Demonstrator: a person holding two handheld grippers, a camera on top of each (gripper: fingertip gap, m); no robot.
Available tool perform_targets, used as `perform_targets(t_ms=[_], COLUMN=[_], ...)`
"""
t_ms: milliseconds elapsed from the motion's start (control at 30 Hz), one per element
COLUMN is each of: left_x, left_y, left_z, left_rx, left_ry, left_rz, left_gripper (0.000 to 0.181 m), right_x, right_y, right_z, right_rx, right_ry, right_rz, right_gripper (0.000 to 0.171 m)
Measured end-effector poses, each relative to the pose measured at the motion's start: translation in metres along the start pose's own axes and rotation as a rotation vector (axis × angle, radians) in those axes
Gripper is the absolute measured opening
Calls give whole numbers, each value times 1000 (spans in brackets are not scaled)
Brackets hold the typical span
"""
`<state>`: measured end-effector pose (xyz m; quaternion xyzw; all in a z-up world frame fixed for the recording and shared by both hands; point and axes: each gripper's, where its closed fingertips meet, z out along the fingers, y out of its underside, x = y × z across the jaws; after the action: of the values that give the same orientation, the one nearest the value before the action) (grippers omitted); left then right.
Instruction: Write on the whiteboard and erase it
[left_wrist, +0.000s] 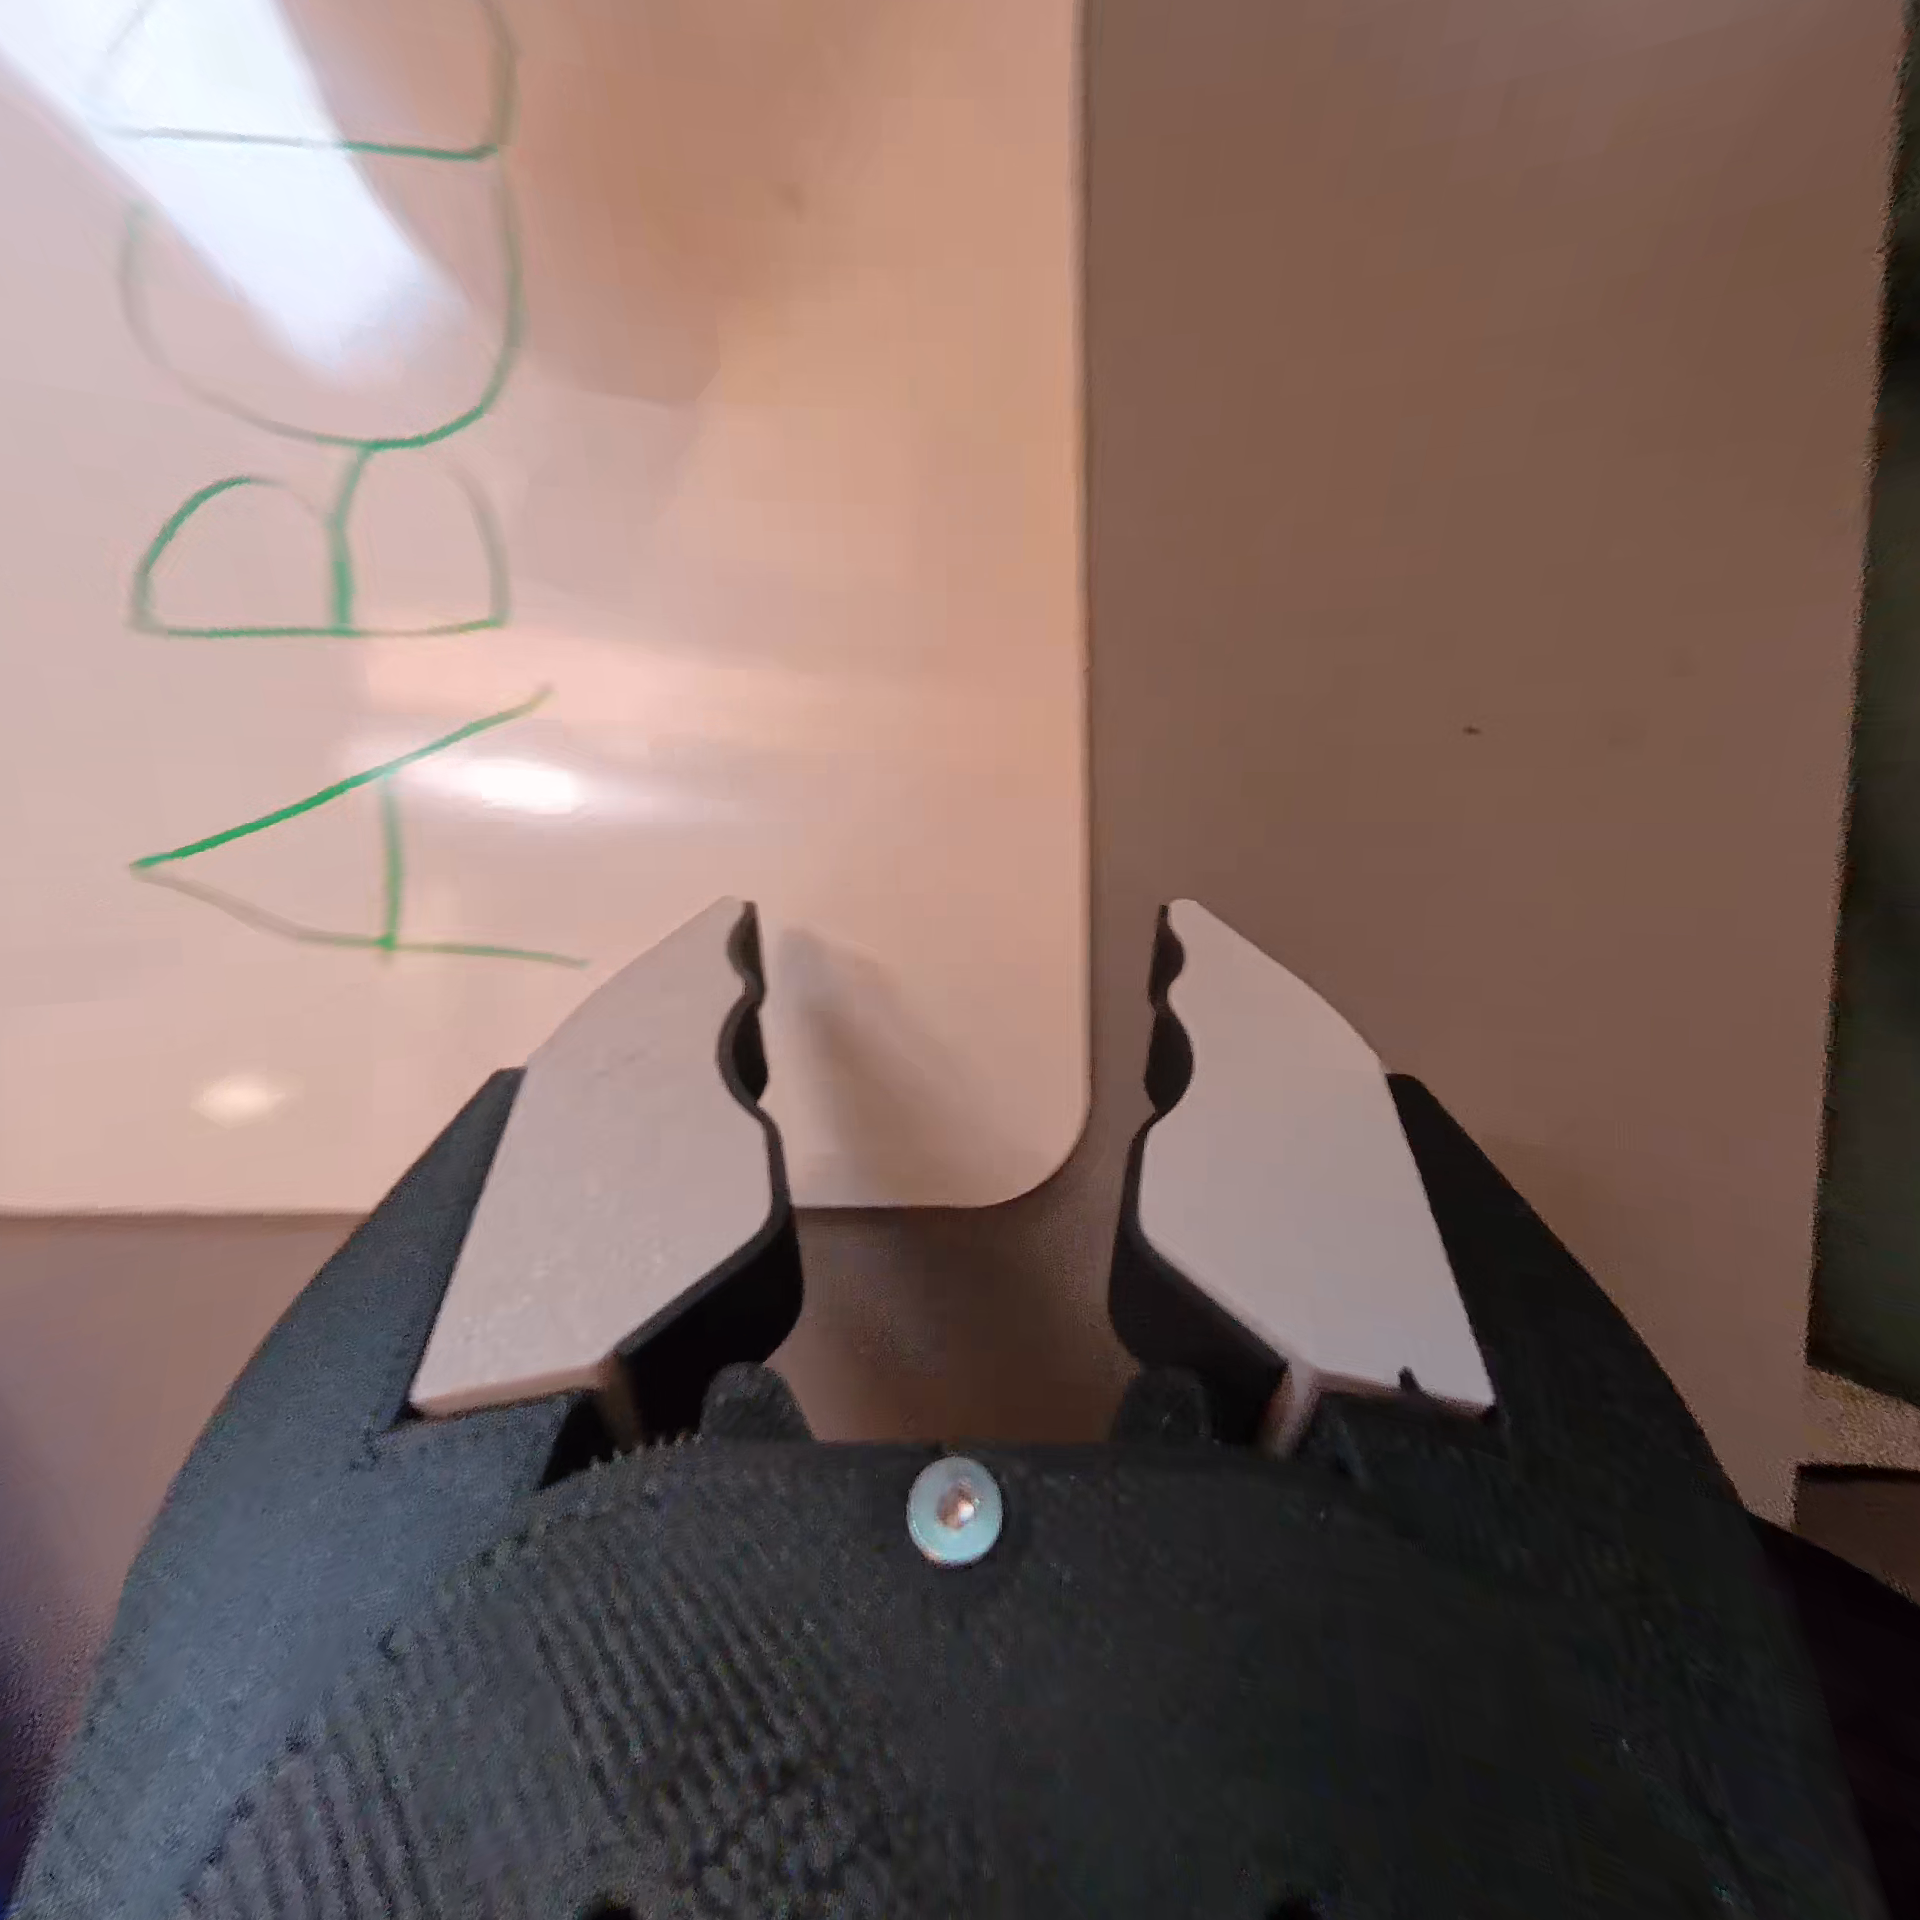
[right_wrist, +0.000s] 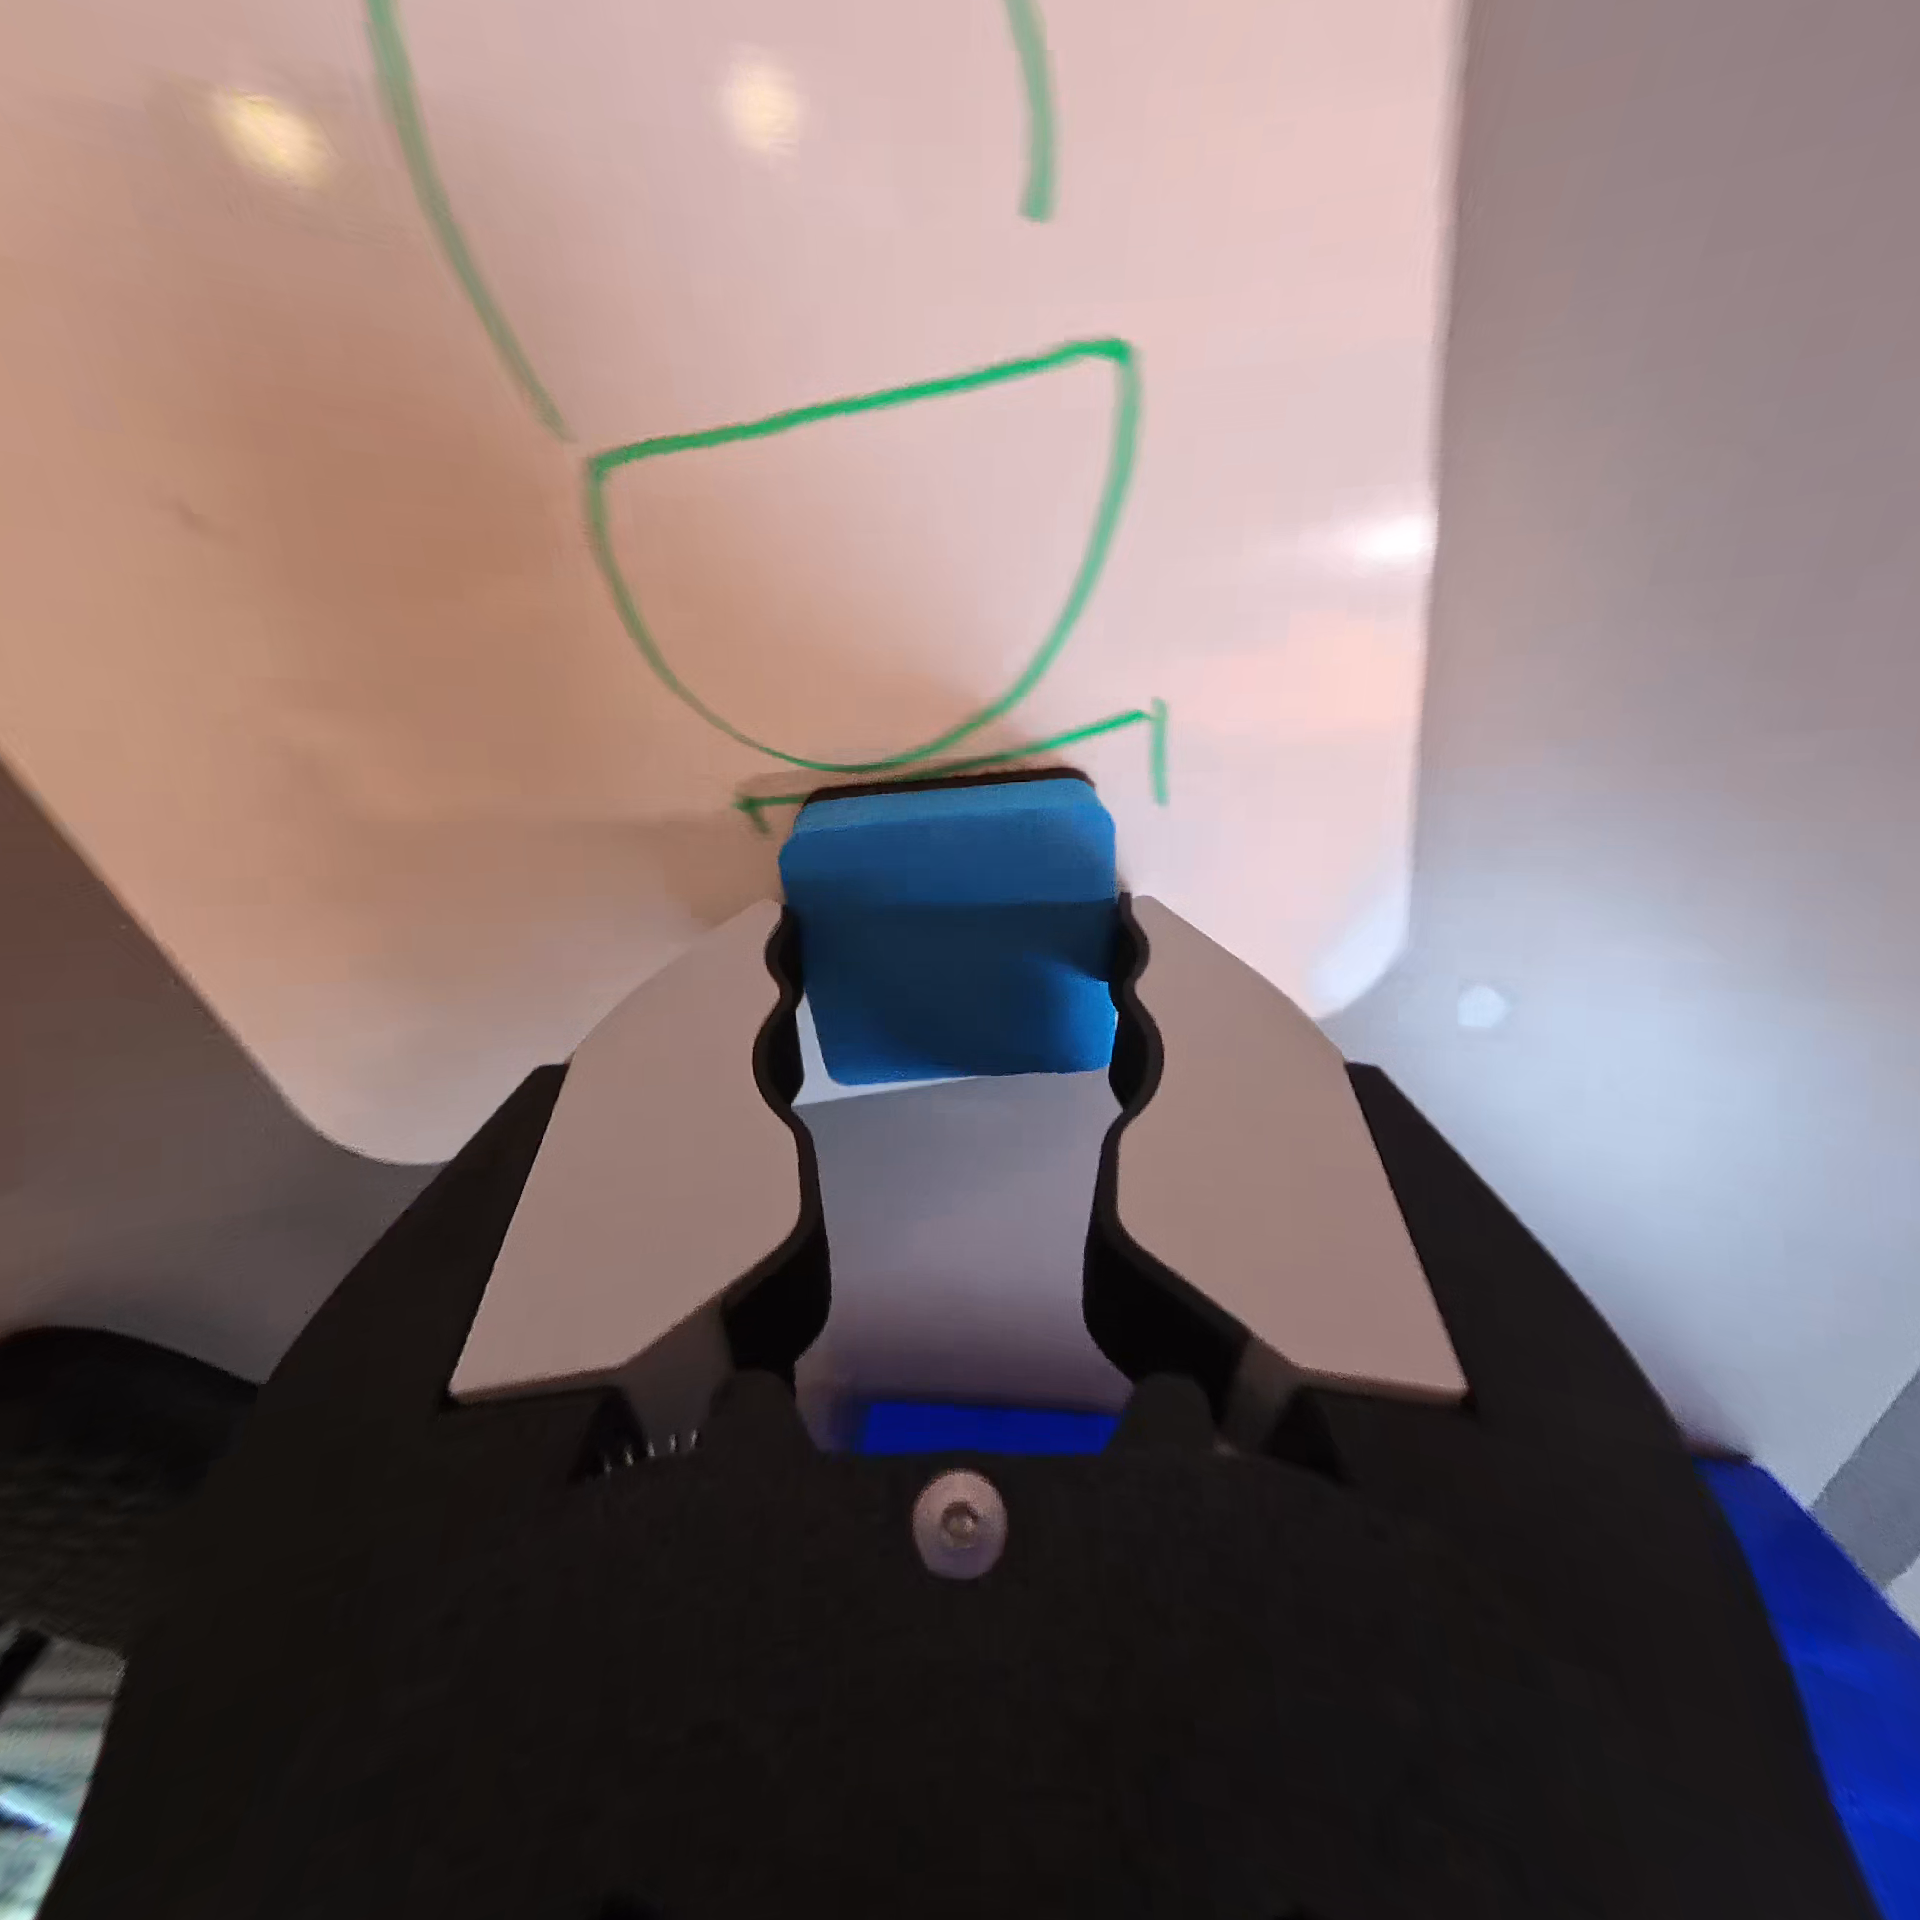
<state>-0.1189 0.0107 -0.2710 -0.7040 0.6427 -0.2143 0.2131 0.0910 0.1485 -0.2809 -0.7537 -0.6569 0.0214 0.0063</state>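
Clamping a blue eraser (right_wrist: 951, 935) between its fingertips, the right gripper (right_wrist: 956, 925) presses the block's dark far face against the whiteboard (right_wrist: 312, 520), right at the nearest green marker strokes (right_wrist: 862, 582). Eraser slightly skewed in the grip; its long axis cannot be told. Only the right wrist view shows the eraser. Left gripper (left_wrist: 956, 935): jaws spread wide, nothing between them, poised over the whiteboard's (left_wrist: 831, 520) rounded near corner. Left wrist view alone shows the board's edge against the brown table (left_wrist: 1455, 520), with green writing (left_wrist: 332, 540) running away from the camera along the board's left side.
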Motion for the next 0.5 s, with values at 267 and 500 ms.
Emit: perform_targets(t_ms=[267, 500], left_x=[-34, -34], left_y=[22, 23], left_z=[-1, -2], left_rx=[-81, -90], left_ry=[-62, -86], left_rz=[-103, -105], left_gripper=[100, 96], right_x=[19, 11], right_y=[-5, -20], right_z=[1, 2], right_rx=[10, -17], right_ry=[32, 33], right_rz=[50, -31], right_gripper=[58, 58])
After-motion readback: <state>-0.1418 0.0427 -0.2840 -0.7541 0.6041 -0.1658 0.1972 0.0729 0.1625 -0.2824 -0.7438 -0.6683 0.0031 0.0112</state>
